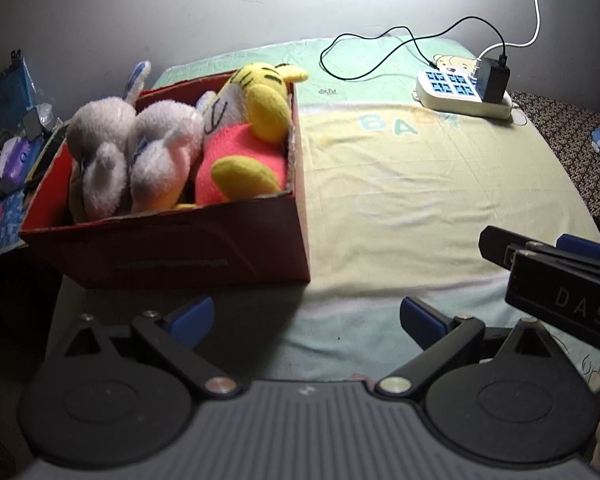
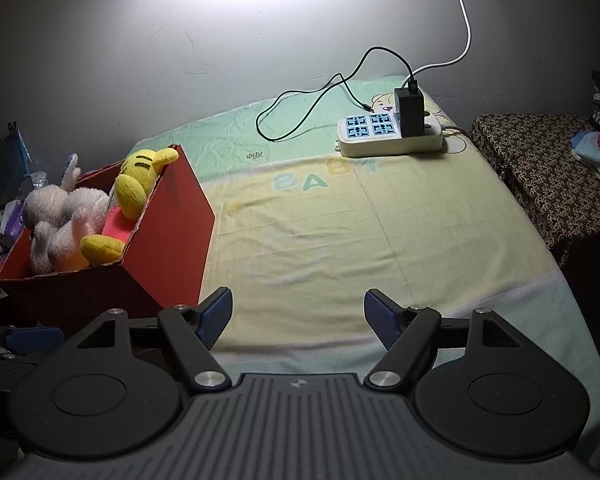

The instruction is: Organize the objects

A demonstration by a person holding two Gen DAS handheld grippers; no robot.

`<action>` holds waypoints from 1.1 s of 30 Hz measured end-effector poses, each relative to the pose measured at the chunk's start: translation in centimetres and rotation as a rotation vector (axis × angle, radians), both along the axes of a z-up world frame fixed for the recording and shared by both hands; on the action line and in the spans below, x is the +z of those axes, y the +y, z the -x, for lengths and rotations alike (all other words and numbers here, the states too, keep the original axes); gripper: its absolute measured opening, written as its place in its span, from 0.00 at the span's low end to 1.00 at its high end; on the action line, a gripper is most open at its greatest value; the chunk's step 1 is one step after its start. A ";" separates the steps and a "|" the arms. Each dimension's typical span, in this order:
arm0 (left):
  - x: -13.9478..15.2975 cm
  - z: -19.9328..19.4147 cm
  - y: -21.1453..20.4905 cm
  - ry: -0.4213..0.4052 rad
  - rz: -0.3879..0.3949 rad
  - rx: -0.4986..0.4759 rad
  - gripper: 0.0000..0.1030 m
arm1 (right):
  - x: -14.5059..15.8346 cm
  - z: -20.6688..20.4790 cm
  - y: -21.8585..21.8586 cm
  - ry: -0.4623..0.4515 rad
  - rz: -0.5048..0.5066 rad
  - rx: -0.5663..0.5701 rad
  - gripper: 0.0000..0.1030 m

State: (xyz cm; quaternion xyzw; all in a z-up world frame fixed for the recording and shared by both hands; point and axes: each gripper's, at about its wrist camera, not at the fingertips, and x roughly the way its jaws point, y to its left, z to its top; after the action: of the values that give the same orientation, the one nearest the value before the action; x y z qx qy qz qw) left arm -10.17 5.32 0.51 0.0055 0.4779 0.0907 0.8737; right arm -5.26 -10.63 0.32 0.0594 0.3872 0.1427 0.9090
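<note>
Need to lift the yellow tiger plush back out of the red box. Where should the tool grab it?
Grip the tiger's raised yellow arm, coming from above. It bulges clear of the red box rim, while the body is wedged against the white plush. Both tools are open.

Red box [image 1: 204,248] on bed, holding white plush [image 1: 132,152], yellow-and-pink plush [image 1: 252,136]
</note>
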 end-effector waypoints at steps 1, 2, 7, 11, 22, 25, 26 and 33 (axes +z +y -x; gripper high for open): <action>-0.1 0.0 0.0 0.007 0.005 -0.001 0.97 | -0.1 0.1 0.0 0.006 0.003 0.002 0.73; -0.2 0.0 0.0 0.011 0.011 -0.001 0.97 | -0.2 0.1 0.1 0.013 0.007 0.005 0.74; -0.5 0.0 0.2 0.027 -0.008 0.030 0.97 | -0.6 -0.1 0.5 0.037 0.014 0.025 0.74; -1.0 -0.1 0.8 0.051 0.002 0.055 0.97 | -0.8 -0.3 1.0 0.045 0.013 0.050 0.74; -2.6 0.2 2.6 0.157 -0.012 0.138 0.98 | -1.9 -0.9 2.3 0.097 0.012 0.068 0.77; -2.5 0.5 2.3 0.150 -0.015 0.131 0.98 | -2.1 -1.0 2.2 0.109 0.019 0.063 0.77; -2.5 0.5 2.2 0.147 -0.015 0.127 0.98 | -2.2 -1.0 2.1 0.112 0.024 0.060 0.77; -3.3 0.4 -0.1 0.162 -0.003 0.070 0.98 | -3.0 -0.7 0.3 0.155 0.043 -0.029 0.78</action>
State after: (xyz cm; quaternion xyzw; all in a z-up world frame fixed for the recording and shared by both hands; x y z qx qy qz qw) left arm -10.57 5.27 -2.76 -0.0026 0.5467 0.1213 0.8285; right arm -4.60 -10.34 -2.69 0.0561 0.4585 0.1163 0.8793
